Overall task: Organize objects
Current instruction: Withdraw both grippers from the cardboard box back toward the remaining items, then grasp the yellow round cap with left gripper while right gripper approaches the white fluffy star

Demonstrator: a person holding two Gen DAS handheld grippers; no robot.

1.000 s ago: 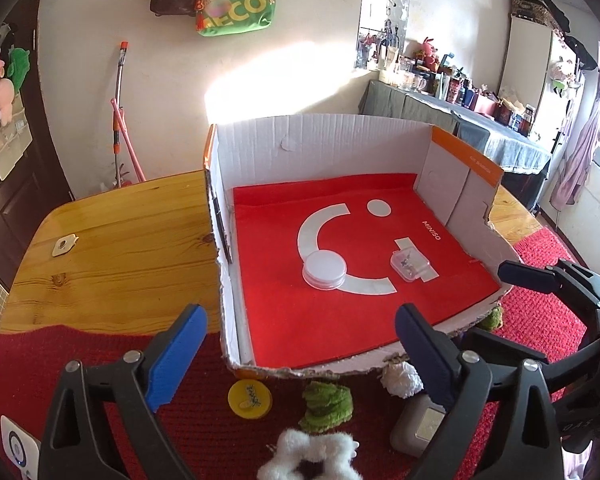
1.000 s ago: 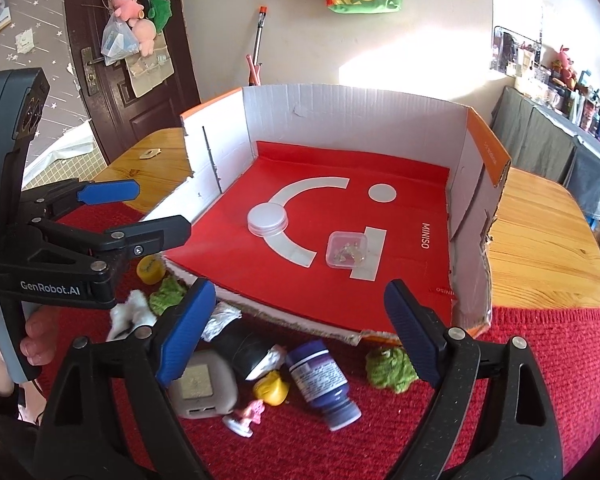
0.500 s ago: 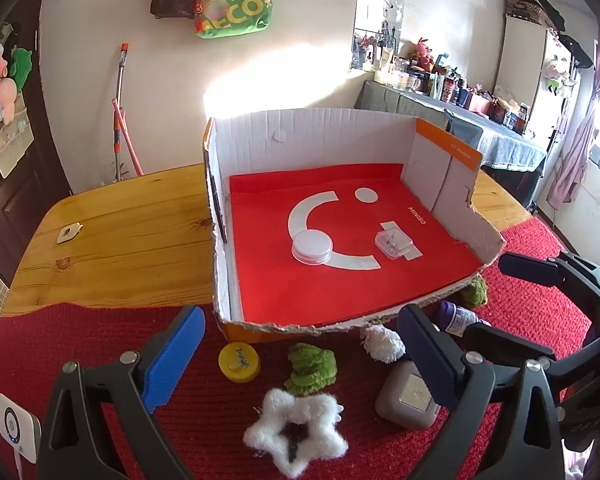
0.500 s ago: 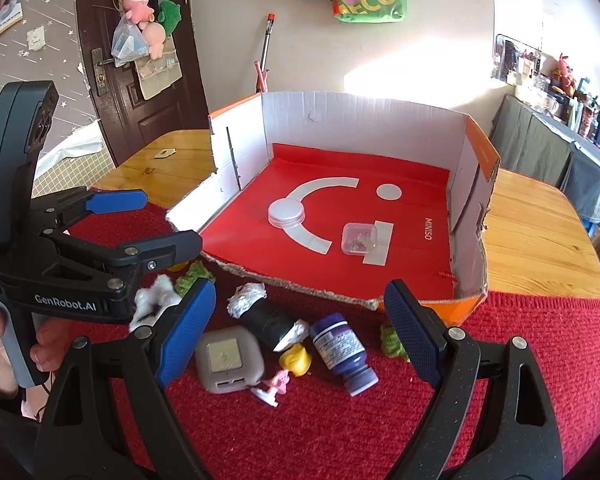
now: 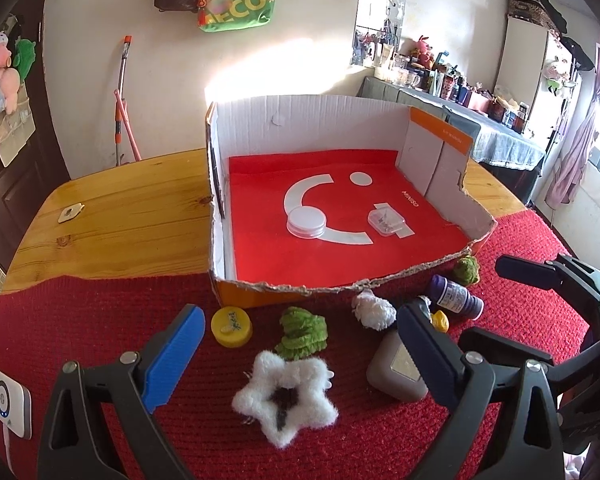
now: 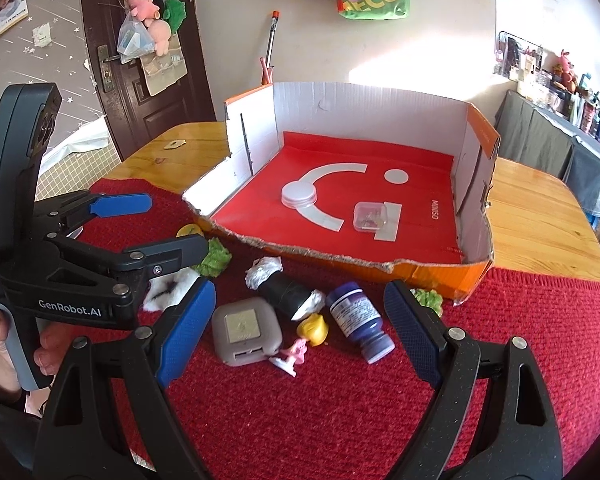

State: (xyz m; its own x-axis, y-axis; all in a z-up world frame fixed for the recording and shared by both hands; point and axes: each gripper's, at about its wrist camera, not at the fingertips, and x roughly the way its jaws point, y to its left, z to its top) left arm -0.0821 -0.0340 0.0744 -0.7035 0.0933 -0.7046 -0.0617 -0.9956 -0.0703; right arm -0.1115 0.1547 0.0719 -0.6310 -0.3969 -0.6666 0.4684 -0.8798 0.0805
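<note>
Tongs first: your left tongs (image 5: 296, 356) and right tongs (image 6: 300, 332) both gape wide and hold nothing. Nearest under the left pair lies the white fuzzy star-shaped ornament (image 5: 286, 398) on the red knitted cloth (image 6: 340, 400) covering the surface. Just beyond sit the grey rounded plastic case (image 6: 246, 330), the dark blue labelled bottle (image 6: 358, 322) and the yellow round cap (image 5: 231, 326). Farther off stands the torn cardboard box with red lining (image 5: 340, 280). Centre the star between the pads, close gently on its fluffy body, then lift clear over the ragged front edge.
</note>
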